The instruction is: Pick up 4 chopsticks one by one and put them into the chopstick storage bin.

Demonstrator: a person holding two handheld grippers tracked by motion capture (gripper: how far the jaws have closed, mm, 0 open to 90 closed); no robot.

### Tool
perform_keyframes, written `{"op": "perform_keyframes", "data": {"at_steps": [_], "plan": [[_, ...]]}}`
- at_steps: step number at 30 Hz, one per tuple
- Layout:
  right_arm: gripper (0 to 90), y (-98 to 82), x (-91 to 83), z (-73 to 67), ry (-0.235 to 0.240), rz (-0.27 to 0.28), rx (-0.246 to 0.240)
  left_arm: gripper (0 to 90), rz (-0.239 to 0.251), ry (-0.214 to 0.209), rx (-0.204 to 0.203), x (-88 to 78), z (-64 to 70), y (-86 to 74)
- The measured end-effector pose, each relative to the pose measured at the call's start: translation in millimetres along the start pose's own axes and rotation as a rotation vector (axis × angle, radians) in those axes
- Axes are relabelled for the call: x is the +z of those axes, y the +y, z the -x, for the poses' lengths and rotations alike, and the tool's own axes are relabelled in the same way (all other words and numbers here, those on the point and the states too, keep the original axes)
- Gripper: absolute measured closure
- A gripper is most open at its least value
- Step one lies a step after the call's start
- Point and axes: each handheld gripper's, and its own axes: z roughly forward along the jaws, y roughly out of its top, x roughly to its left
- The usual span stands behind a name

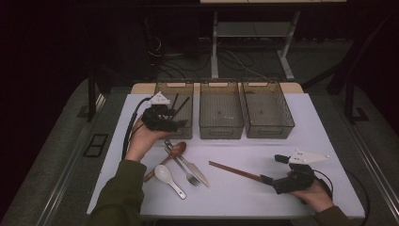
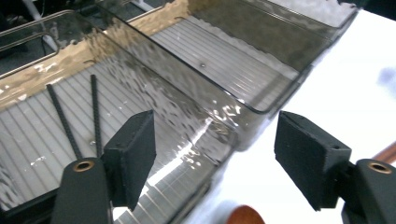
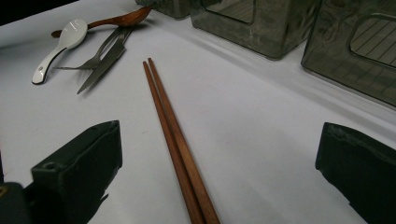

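Counter [image 1: 263, 155]: white, bare patch between the two hand-held grippers.

Three clear bins in a row on its far side. Left bin [image 2: 42, 135] sits right under and ahead of the left hand-held gripper [image 2: 212, 163]; two thin black chopsticks [image 2: 79, 116] lie inside on its ribbed floor. Middle bin [image 1: 221, 110] and right bin [image 1: 268, 109] look empty.

Left hand-held gripper: jaws fairly wide, nothing between them.

Right hand-held gripper [image 3: 217, 172]: jaws wide, straddling the near ends of the brown chopsticks [image 3: 168, 121], pads not touching.

Brown chopsticks: a wooden pair, lying side by side and touching, tapering away from the gripper. Likely light, stiff, smooth, prone to roll or split apart; best pinched together at the thick near end.

Off to their far side: wooden spoon [image 1: 176, 150], knife [image 1: 195, 170], fork [image 1: 186, 172], white spoon [image 1: 167, 178].
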Motion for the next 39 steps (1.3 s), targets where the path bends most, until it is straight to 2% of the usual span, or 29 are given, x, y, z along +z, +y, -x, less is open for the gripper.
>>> {"op": "perform_keyframes", "data": {"at_steps": [6, 11, 16, 23, 30, 35, 37, 39], "plan": [[0.8, 0.0, 0.1, -0.3, -0.001, -0.002, 0.0, 23.5, -0.001, -0.033, 0.019, -2.9, 12.8, -7.8], [0.8, 0.0, -0.3, 0.0, -0.003, 0.0, 0.0, 19.3, 0.008, -0.057, 0.014, -5.7, 23.7, -15.3], [0.8, 0.1, -0.5, 0.2, -0.002, 0.002, 0.0, 14.4, 0.019, -0.062, 0.025, -10.4, 35.3, -23.5], [0.8, 0.5, -1.2, 1.0, 0.001, 0.008, 0.016, 9.3, 0.05, -0.074, 0.012, -16.7, 50.1, -43.5], [0.8, 0.7, -2.4, 1.8, 0.002, 0.016, 0.019, 2.7, 0.072, -0.092, 0.021, -27.5, 64.9, -68.1], [0.8, 0.6, -2.6, 0.8, 0.003, 0.014, 0.013, 0.0, 0.087, -0.083, 0.026, -34.5, 71.5, -83.0], [0.8, 0.8, -3.2, -0.2, 0.004, 0.017, 0.015, 0.0, 0.1, -0.116, 0.009, -35.8, 73.6, -89.4], [0.8, 0.8, -3.1, 0.1, 0.003, 0.016, 0.015, 0.0, 0.105, -0.126, 0.012, -36.0, 77.3, -95.7]]}}
